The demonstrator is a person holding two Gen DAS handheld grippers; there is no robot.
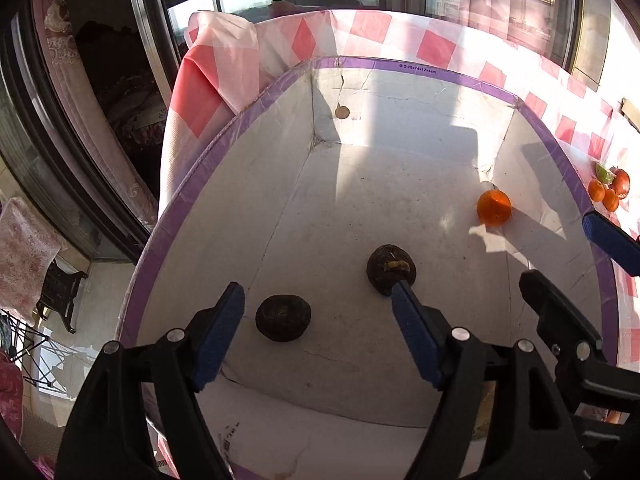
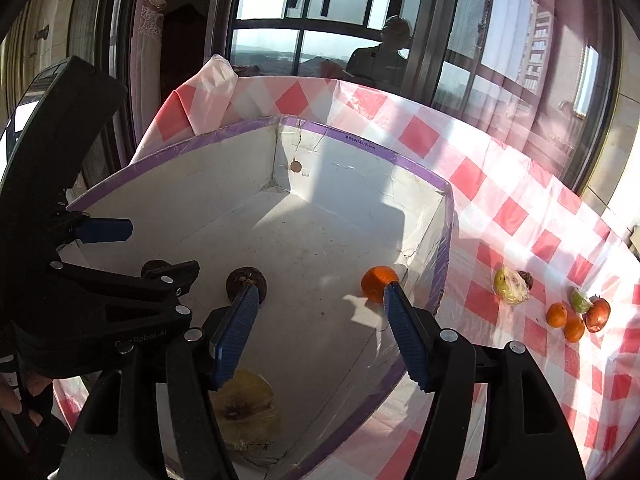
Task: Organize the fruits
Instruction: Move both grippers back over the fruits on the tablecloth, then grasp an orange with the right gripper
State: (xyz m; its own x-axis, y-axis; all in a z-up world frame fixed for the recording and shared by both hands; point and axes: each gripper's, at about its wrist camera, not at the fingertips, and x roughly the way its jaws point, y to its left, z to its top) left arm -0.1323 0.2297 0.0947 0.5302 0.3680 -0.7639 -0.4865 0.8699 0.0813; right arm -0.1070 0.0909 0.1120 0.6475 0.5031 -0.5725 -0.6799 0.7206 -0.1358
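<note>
Left wrist view: left gripper [image 1: 316,300] open and empty above white box [image 1: 400,96], over two dark fruits [image 1: 283,317].

Right wrist view: right gripper [image 2: 320,300] open, empty; loose fruits [image 2: 572,316] on checkered cloth [image 2: 520,216]. Best reached next, squeezed gently.

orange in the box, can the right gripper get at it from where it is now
Probably yes. The right gripper is open above the box, and the orange lies bare on the floor near the right wall, just past its right finger. Nothing covers it, though the wall beside it leaves little room.
</note>
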